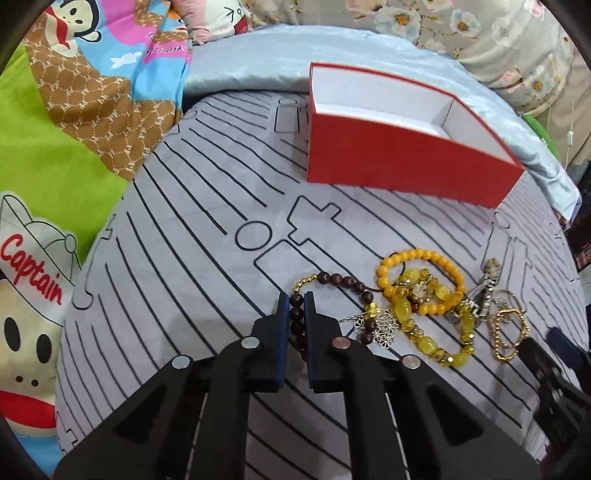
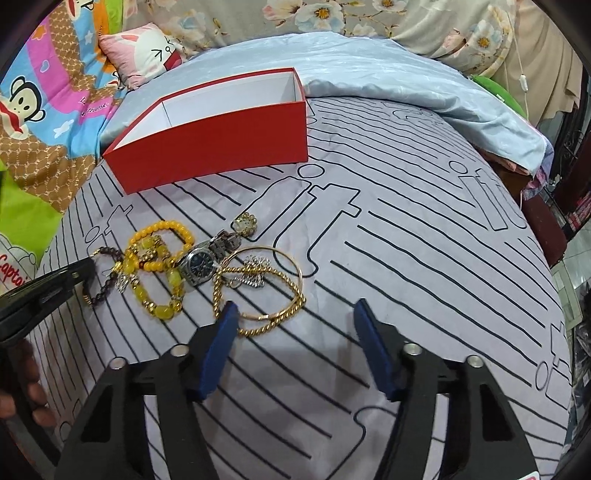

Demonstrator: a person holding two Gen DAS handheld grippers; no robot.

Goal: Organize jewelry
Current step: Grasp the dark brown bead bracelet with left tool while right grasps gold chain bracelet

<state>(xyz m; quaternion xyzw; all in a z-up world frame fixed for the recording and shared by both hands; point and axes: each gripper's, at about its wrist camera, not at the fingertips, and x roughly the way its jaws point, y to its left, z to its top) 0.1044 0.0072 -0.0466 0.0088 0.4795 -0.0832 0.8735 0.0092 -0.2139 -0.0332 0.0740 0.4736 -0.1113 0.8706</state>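
A heap of jewelry lies on the grey striped cloth [image 1: 184, 295]. My left gripper [image 1: 297, 300] is shut on the dark brown bead bracelet [image 1: 347, 280] at the heap's left end, with beads squeezed between its blue pads. An orange-yellow bead bracelet [image 1: 417, 258], a translucent yellow one [image 1: 428, 341], a wristwatch [image 2: 201, 262], a thin gold bangle [image 2: 258, 251] and a twisted gold chain [image 2: 258, 328] lie tangled. My right gripper [image 2: 295, 306] stands open over the chain's near loop, pads not pressing it. The red box [image 2: 221, 147] with white inside sits empty behind the heap.
A pale blue blanket [image 2: 388, 74] lies folded behind the box. Cartoon-print bedding [image 1: 74, 110] borders the striped cloth on the left, and floral fabric [image 2: 424, 26] rises at the back. A person's hand [image 2: 26, 369] holds the left gripper's handle.
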